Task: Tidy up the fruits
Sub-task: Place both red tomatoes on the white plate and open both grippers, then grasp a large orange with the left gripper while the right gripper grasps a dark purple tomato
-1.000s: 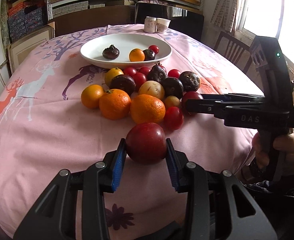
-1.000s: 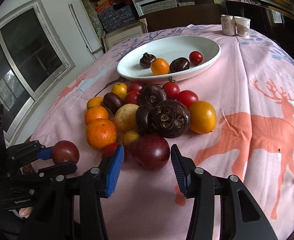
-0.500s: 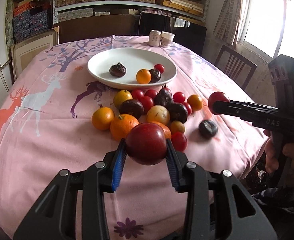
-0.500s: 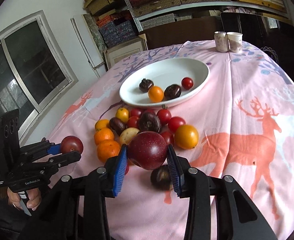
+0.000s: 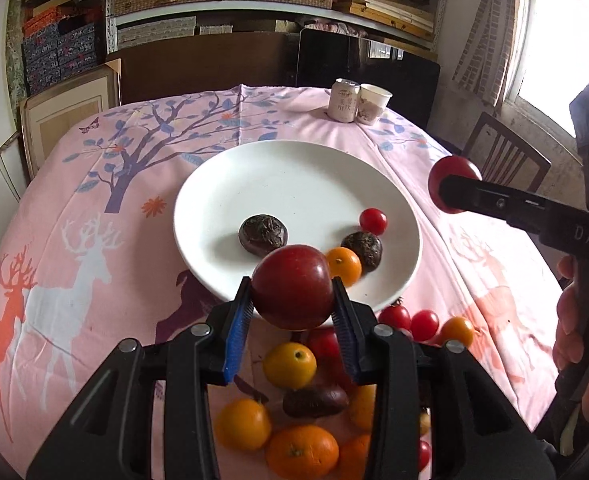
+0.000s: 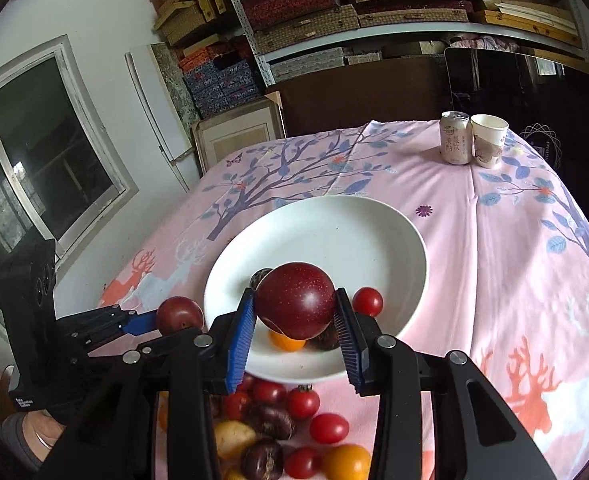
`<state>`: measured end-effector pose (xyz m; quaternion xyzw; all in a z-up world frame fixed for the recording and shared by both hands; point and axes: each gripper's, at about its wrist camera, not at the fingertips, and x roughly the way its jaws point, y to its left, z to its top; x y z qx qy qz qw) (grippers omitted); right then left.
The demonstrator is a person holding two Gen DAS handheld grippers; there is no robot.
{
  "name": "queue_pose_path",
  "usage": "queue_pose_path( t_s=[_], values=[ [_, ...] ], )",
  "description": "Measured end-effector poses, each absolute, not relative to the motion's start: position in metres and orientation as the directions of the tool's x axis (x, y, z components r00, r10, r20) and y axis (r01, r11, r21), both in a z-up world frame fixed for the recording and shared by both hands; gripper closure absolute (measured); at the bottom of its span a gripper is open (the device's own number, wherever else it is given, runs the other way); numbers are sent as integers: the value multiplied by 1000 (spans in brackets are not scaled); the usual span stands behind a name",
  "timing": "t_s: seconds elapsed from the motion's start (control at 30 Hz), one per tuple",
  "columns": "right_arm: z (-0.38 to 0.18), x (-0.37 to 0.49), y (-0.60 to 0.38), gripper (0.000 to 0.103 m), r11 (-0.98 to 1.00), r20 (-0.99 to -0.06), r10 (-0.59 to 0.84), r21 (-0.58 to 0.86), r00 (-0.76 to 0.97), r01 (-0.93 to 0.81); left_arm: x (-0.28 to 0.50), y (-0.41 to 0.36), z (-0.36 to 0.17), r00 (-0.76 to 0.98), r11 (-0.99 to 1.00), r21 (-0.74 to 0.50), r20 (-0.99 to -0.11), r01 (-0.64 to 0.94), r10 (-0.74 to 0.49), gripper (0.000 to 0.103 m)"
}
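My left gripper [image 5: 292, 312] is shut on a dark red plum [image 5: 292, 286] and holds it in the air over the near rim of the white plate [image 5: 294, 176]. My right gripper [image 6: 294, 328] is shut on another dark red plum [image 6: 296, 300] above the plate [image 6: 334, 232]. Each gripper shows in the other's view, the right one [image 5: 450, 192] to the plate's right, the left one [image 6: 174, 316] to its left. The plate holds two dark passion fruits [image 5: 262, 234], a small orange [image 5: 344, 266] and a cherry tomato [image 5: 373, 221].
A heap of oranges [image 5: 302, 454], cherry tomatoes [image 6: 328, 428], dark fruits and a yellow one lies on the pink cloth below both grippers. A can [image 5: 342, 100] and a paper cup [image 5: 374, 104] stand at the table's far edge. A chair [image 5: 502, 160] stands at right.
Both grippers have risen and moved forward with their plums, from over the fruit heap to above the plate. The right gripper closed on its plum a second ago.
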<state>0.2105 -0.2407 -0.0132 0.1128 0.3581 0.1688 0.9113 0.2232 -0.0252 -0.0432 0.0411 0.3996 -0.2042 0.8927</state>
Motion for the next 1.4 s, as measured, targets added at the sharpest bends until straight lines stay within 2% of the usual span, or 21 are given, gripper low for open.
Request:
queue_pose_path(
  t_s=[0.13,0.17,0.2,0.27,0.53,0.73,0.87,1.03,1.17,1.23,1.4],
  values=[
    [-24,245,-234,61,924,-646,373,321,666,-206,252,-33,-63,542,909,-117,-770,399,-337,63],
    [-27,251,-233,60,925,-650,372,323,662,-202,256,-34,-65,539,910,-121,-772,397,-337,49],
    [-28,254,-232,52,928,-650,363,320,668,-193,258,-34,-64,551,914,-117,-765,390,-333,38],
    [-28,254,-231,49,934,-645,348,306,681,-187,256,-32,-59,576,917,-104,-749,386,-327,35],
    [-34,190,-243,49,947,-659,317,261,682,-188,187,-12,-43,596,887,-63,-718,458,-359,35],
    [-69,116,-253,49,940,-703,340,274,625,-203,117,4,-61,562,857,-33,-741,515,-366,35],
    [-89,80,-240,49,946,-730,324,230,602,-230,88,0,-75,555,843,-5,-751,538,-358,35],
    [-107,68,-226,49,949,-749,312,212,584,-235,79,-10,-89,546,850,-15,-761,526,-351,35],
    [-113,68,-225,51,952,-742,303,208,598,-224,84,-12,-95,525,860,-58,-771,507,-361,44],
    [-113,68,-226,61,949,-735,313,216,602,-230,83,-16,-95,533,860,-53,-764,508,-362,46],
    [-112,59,-230,61,945,-714,325,229,620,-232,82,-31,-99,521,845,-31,-776,533,-357,46]
  ],
)
